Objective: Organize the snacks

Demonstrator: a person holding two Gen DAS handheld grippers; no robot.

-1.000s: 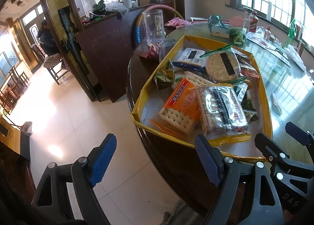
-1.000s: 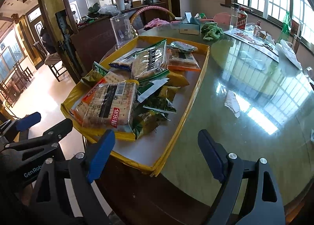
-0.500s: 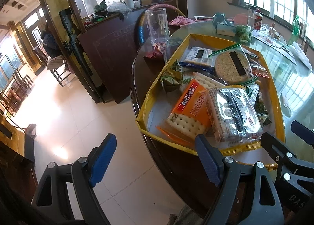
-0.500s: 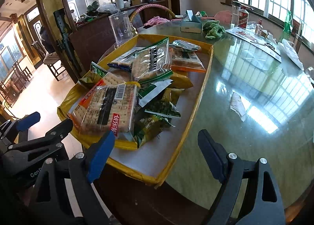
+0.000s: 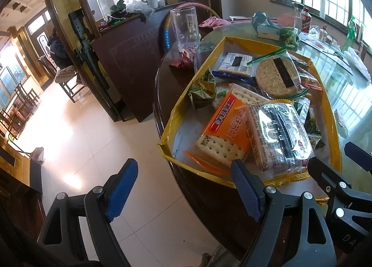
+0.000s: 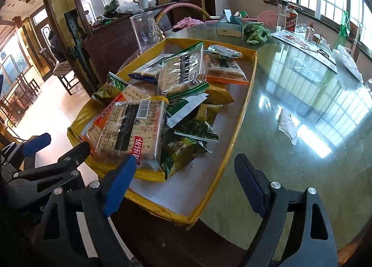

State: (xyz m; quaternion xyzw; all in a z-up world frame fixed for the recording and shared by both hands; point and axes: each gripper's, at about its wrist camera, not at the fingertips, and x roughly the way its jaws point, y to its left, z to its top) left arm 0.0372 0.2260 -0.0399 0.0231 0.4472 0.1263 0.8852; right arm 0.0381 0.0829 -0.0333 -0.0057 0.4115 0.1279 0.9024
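A shallow yellow tray (image 5: 176,113) (image 6: 241,113) sits at the near edge of a round glass-topped table, heaped with several snack packs. Nearest lie an orange cracker pack (image 5: 223,132) and a clear cracker pack with a dark stripe (image 5: 279,134) (image 6: 132,129). Small green packets (image 6: 186,148) and a round-cracker pack (image 5: 276,76) lie further in. My left gripper (image 5: 183,187) hangs open over the floor and the tray's near left corner, holding nothing. My right gripper (image 6: 183,183) stands open just short of the tray's near right corner, also bare.
A clear plastic jug (image 5: 186,27) (image 6: 145,29) stands behind the tray. A tissue box (image 6: 229,27), a green cloth (image 6: 257,33), bottles (image 6: 290,19) and a scrap of paper (image 6: 287,125) lie on the glass table (image 6: 302,94). Left of the table is tiled floor (image 5: 93,141).
In both views the tray and snacks have drifted slightly nearer and larger. Both grippers stay open at the same width.
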